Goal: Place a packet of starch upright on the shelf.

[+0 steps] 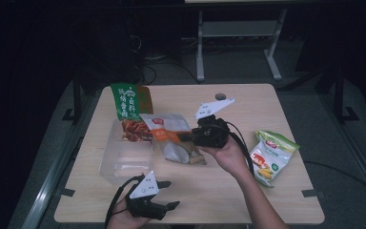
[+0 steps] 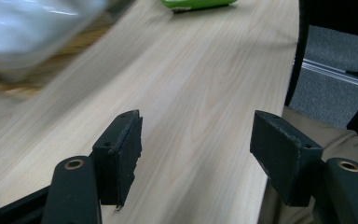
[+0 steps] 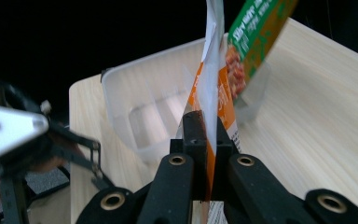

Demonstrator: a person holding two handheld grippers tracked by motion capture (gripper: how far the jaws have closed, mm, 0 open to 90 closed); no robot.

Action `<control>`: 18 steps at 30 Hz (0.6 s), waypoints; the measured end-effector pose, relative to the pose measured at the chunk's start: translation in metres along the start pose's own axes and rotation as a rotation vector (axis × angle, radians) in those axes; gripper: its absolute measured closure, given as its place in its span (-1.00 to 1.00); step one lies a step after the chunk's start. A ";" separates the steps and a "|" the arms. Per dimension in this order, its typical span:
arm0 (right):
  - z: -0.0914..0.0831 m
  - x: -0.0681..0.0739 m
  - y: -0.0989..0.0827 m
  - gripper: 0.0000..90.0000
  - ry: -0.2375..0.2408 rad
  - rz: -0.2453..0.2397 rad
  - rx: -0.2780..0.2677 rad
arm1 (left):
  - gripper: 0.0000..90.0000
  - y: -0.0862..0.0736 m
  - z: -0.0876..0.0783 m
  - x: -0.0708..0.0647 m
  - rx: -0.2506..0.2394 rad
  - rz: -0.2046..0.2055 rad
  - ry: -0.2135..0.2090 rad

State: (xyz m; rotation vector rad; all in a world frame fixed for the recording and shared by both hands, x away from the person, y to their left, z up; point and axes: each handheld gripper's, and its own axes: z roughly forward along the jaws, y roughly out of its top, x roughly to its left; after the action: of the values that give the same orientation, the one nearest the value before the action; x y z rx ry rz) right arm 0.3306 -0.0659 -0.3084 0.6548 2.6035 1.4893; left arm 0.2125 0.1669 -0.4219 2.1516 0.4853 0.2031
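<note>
Orange-and-white snack pouch [image 1: 171, 138], glossy flat foil, long axis running from clear plastic tray [image 1: 124, 160] toward right tongs [image 1: 190, 137], which are clamped on its edge above bench [image 1: 248, 200]. Left tongs [image 1: 171, 194] gaping wide, nothing between, near front edge of pale woodgrain bench.

Near edge of my table [image 1: 209, 200] is open wood, easy passage between both hands. Left-centre is blocked: clear tray [image 1: 124, 160], green packet [image 1: 129, 101] leaning at its far end, orange-white pouch [image 1: 174, 138] beside it. Green snack bag [image 1: 271, 157] crowds the right edge.
</note>
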 end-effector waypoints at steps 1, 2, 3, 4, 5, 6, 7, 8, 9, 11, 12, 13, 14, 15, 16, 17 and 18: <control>0.003 0.000 0.003 1.00 0.000 -0.014 0.001 | -0.26 0.000 0.000 0.001 0.001 -0.002 -0.004; 0.006 0.000 0.008 1.00 0.003 -0.022 0.000 | -0.26 0.000 0.001 0.001 -0.002 -0.004 -0.003; 0.009 0.000 0.011 1.00 0.004 -0.025 -0.001 | -0.26 -0.001 0.000 0.000 0.005 -0.009 -0.002; 0.013 0.002 0.017 1.00 0.007 -0.021 0.000 | -0.26 -0.001 0.001 0.001 0.003 -0.007 0.001; 0.016 0.003 0.021 1.00 0.014 -0.014 -0.002 | -0.26 -0.001 0.002 0.000 0.002 -0.015 0.007; 0.019 0.003 0.026 1.00 0.018 -0.020 -0.005 | -0.26 -0.001 0.002 0.000 0.002 -0.020 0.009; 0.022 0.004 0.030 1.00 0.017 -0.022 -0.004 | -0.26 -0.001 0.002 0.001 0.005 -0.011 0.011; 0.025 0.004 0.033 1.00 0.018 -0.030 -0.006 | -0.26 -0.001 0.003 0.001 0.003 -0.009 0.012; 0.029 0.005 0.037 1.00 0.021 -0.030 -0.004 | -0.26 0.000 0.003 0.002 0.003 -0.006 0.016; 0.034 0.006 0.043 1.00 0.021 -0.032 -0.001 | -0.26 -0.001 0.003 0.001 -0.002 -0.023 0.009; 0.038 0.007 0.046 1.00 0.019 -0.035 -0.002 | -0.26 -0.001 0.003 0.001 -0.001 -0.020 0.010; 0.042 0.006 0.049 1.00 0.020 -0.044 0.003 | -0.27 -0.001 0.003 0.001 -0.002 -0.021 0.010; 0.047 0.007 0.052 1.00 0.025 -0.042 0.006 | -0.27 -0.001 0.002 0.002 0.000 -0.020 0.011; 0.052 0.007 0.056 1.00 0.026 -0.044 0.013 | -0.27 -0.001 0.001 0.002 -0.002 -0.015 0.013; 0.057 0.008 0.058 1.00 0.025 -0.054 0.017 | -0.27 -0.001 0.001 0.002 -0.002 -0.012 0.014; 0.061 0.008 0.061 1.00 0.031 -0.052 0.020 | -0.27 -0.001 0.000 0.003 -0.004 -0.012 0.014; 0.067 0.009 0.064 1.00 0.032 -0.058 0.025 | -0.28 -0.001 0.000 0.003 -0.006 -0.015 0.013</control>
State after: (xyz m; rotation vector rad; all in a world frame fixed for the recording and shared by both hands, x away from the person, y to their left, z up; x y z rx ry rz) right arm 0.3610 0.0195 -0.2886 0.5570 2.6447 1.4651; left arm 0.2146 0.1686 -0.4229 2.1410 0.5075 0.2098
